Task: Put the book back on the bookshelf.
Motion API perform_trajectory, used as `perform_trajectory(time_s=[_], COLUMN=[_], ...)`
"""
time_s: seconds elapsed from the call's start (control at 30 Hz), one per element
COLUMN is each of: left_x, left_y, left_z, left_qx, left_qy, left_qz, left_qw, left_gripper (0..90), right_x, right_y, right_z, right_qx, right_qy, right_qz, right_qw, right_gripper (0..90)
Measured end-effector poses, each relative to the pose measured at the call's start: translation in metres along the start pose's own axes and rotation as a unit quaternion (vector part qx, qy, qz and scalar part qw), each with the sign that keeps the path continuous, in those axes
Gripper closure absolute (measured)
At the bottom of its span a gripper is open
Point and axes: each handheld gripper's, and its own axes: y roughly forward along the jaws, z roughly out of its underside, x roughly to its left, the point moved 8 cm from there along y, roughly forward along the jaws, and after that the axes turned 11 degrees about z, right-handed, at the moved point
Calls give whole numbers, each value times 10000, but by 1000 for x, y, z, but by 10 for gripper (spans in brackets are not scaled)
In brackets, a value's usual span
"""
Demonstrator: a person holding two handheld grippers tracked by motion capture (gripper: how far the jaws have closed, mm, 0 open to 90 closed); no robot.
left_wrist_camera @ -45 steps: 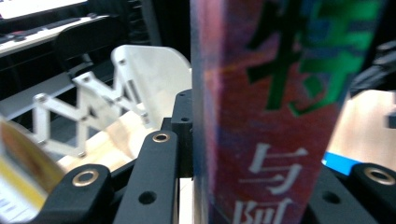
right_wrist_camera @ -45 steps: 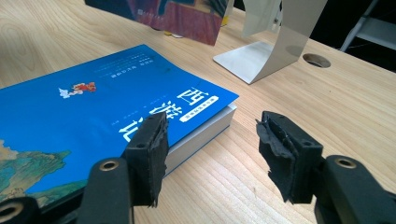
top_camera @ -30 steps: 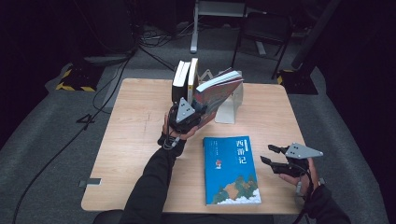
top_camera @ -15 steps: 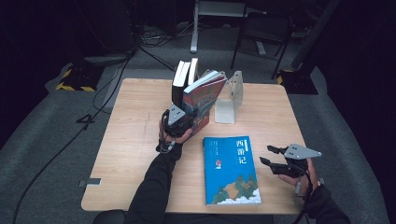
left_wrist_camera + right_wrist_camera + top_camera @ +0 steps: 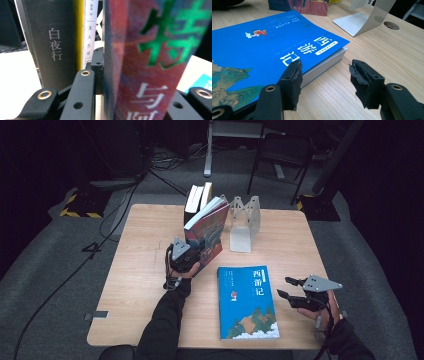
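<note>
Red book (image 5: pixel 206 234) stands tilted, clamped by left gripper (image 5: pixel 186 256).

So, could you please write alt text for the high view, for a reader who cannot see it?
The left tool grips a red-covered book, tilted beside two upright books at the far edge of a wooden table. A blue book lies flat nearer the person, a metal bookend stands behind it, and the right tool hovers open beside it.
</note>
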Motion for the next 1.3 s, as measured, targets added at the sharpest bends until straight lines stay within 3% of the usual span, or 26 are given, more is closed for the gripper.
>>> perform_trajectory(time_s=[0.1,0.3,0.4,0.5,0.57,0.6,0.7,0.8,1.13,1.3], left_x=[-2,-3,-5,-9,-11,-13,-16,-20,-24,-18], left_y=[0,-3,-3,-2,0,2,4,10,44,61], left_z=[5,18,26,29,33,37,41,40,34,29], left_qx=[120,267,398,515,674,786,863,899,785,735], left_qy=[24,-296,-526,-607,-556,-678,-789,-666,-649,-684], left_qz=[-54,-95,-176,-208,-234,-223,-239,-298,-519,-651], left_qw=[9999,9992,9977,9966,9959,9943,9928,9933,9934,9928], left_gripper=[723,712,704,702,701,688,678,696,721,734], right_x=[1,3,2,1,1,1,1,1,1,0], right_y=[0,0,-2,-2,-3,-4,-5,-5,-4,-4], right_z=[1,7,8,10,11,12,13,15,15,15], right_qx=[24,106,100,109,105,122,125,129,137,128], right_qy=[-27,-91,-56,-28,-42,-60,-55,-58,-51,-38], right_qz=[-19,-33,-13,-11,-15,-11,-20,-2,7,-6], right_qw=[10000,9999,9999,9999,9999,9999,9999,9999,9999,9999], right_gripper=[425,425,425,425,425,425,425,427,426,426])
